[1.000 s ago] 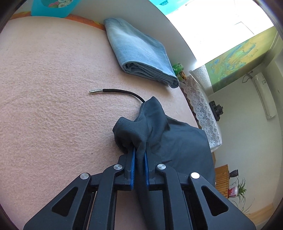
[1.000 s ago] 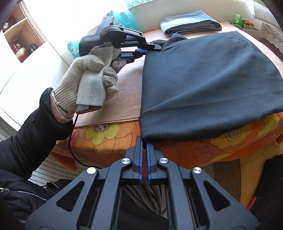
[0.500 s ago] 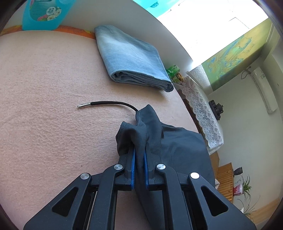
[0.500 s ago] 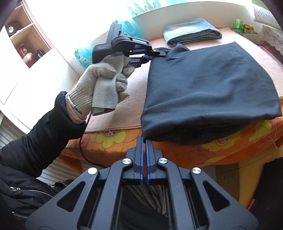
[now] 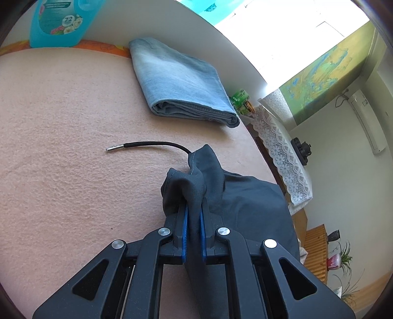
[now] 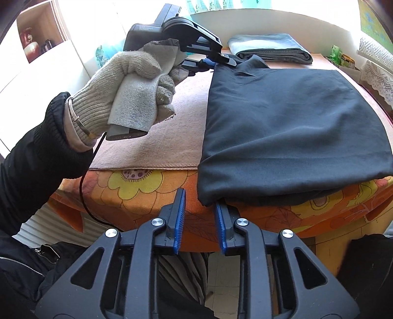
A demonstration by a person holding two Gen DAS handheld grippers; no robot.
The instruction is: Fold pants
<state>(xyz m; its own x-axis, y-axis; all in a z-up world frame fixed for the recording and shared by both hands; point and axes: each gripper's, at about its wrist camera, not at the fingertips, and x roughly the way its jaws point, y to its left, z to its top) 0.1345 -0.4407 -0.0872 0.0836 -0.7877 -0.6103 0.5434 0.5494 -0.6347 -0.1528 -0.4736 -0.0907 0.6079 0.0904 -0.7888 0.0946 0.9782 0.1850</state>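
Observation:
Dark grey pants (image 6: 282,122) lie folded on the pink blanket (image 6: 172,127), their near edge hanging over the table's front. My left gripper (image 5: 194,208) is shut on a bunched corner of the pants (image 5: 196,181) at the far left side; it also shows in the right wrist view (image 6: 221,60). A black drawstring (image 5: 147,145) trails from that corner. My right gripper (image 6: 199,208) is open at the table's front edge, just below the pants' near left corner, which hangs by its right finger (image 6: 221,220).
Folded light blue jeans (image 5: 181,81) lie at the back of the blanket. A turquoise detergent bottle (image 5: 59,22) stands at the back left. An orange flowered cloth (image 6: 137,186) covers the table (image 6: 326,247). Green tins (image 6: 341,57) stand at the far right.
My right gripper has opened and let go of the pants' near corner. My left gripper has carried its corner further across the blanket toward the jeans.

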